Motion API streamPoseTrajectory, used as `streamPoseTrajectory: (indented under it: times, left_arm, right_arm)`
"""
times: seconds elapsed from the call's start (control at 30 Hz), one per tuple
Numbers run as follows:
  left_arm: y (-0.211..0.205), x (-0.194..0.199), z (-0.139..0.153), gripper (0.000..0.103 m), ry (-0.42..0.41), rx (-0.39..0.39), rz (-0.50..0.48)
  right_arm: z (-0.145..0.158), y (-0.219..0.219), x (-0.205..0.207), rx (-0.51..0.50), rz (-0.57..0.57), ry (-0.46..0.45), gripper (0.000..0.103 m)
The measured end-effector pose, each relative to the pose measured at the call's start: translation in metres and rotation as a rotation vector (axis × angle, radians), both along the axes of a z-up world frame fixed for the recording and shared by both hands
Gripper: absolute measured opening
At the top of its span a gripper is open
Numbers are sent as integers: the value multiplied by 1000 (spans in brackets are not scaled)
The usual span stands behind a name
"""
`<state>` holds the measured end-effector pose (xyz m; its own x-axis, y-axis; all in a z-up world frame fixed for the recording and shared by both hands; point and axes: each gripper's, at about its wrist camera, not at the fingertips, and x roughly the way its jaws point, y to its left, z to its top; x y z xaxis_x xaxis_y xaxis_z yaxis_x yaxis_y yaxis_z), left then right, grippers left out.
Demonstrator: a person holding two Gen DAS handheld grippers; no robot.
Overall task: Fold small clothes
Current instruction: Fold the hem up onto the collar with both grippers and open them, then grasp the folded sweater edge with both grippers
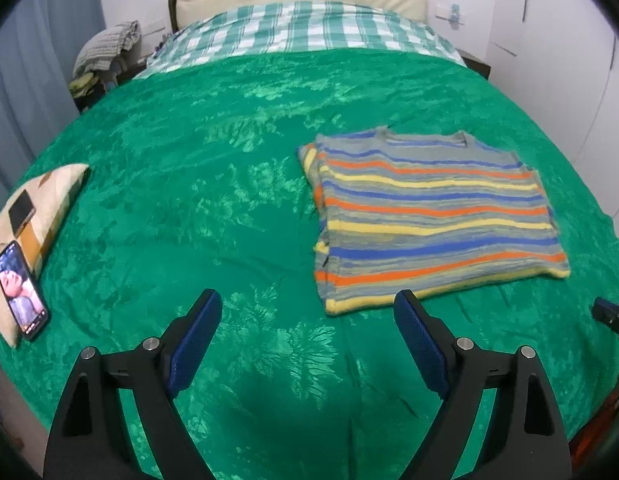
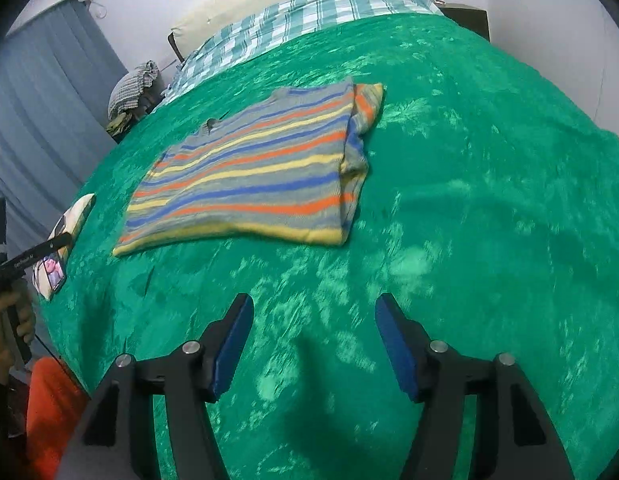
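Folded striped shirt (image 1: 433,216) flat on the bed (image 1: 229,160)

Its collar points to twelve o'clock, long axis three-to-nine; left gripper (image 1: 308,314) and right gripper (image 2: 314,316) fingers gape empty.

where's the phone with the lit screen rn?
Left wrist view, far left: the phone leans on the small cushion at the green blanket's edge, well left of the striped shirt. Right wrist view shows it at the left edge.
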<state>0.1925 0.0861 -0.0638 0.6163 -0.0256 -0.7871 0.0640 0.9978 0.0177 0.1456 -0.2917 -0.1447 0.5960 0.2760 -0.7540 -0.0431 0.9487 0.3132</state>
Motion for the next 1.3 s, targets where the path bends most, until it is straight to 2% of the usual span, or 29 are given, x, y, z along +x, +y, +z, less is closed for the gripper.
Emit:
streamPoseTrajectory:
  times: [0.23, 0.3, 0.37, 0.53, 0.7, 0.8, 0.87, 0.93, 1.0, 1.03, 1.07, 1.13, 1.2, 1.3]
  left_arm:
    - [-24, -3, -4, 90, 12, -4, -53]
    - [-46, -3, -14, 90, 36, -14, -113]
    - [-81, -5, -30, 90, 79, -25, -223]
    - [-184, -4, -63, 90, 102, 13, -499]
    - [-268, 22, -77, 89, 67, -47, -646]
    - [-302, 33, -85, 89, 42, -19, -712]
    - [-319, 40, -95, 79, 41, 19, -734]
    - [-325, 41, -98, 74, 19, 23, -743]
    - [-330, 41, -98, 54, -9, 15, -757]
    - [-332, 42, -98, 25, -22, 32, -744]
    - [-334, 43, -98, 9, -32, 46, -729]
    - [-322, 50, -90, 8, -24, -36, -684]
    - [-291, 55, -72, 8, -37, -164, -603]
    - [-230, 50, -40, 8, -78, -334, -473]
  right_arm:
    - [-4, 6, -8, 24, 30, 17, 63]
    - [-4, 5, -5, 22, 36, 15, 64]
    - [-3, 1, 4, 19, 37, 15, 64]
    - [3, -21, 48, 44, 21, 3, 65]
    - [1, -49, 121, 79, 8, 30, 66]
    - [-5, -63, 166, 136, 24, 60, 66]
    - [-13, -70, 198, 193, 54, 102, 66]
    - [-22, -74, 224, 256, 76, 139, 66]
    - [-26, -74, 246, 298, 80, 145, 66]
    - [-26, -72, 256, 302, 81, 143, 64]
    - [-27, -69, 263, 299, 83, 147, 49]
    - [-26, -60, 277, 236, 61, 168, 8]
    - [-12, -51, 280, 218, 54, 141, 8]
    - [30, -24, 272, 204, 108, 58, 8]
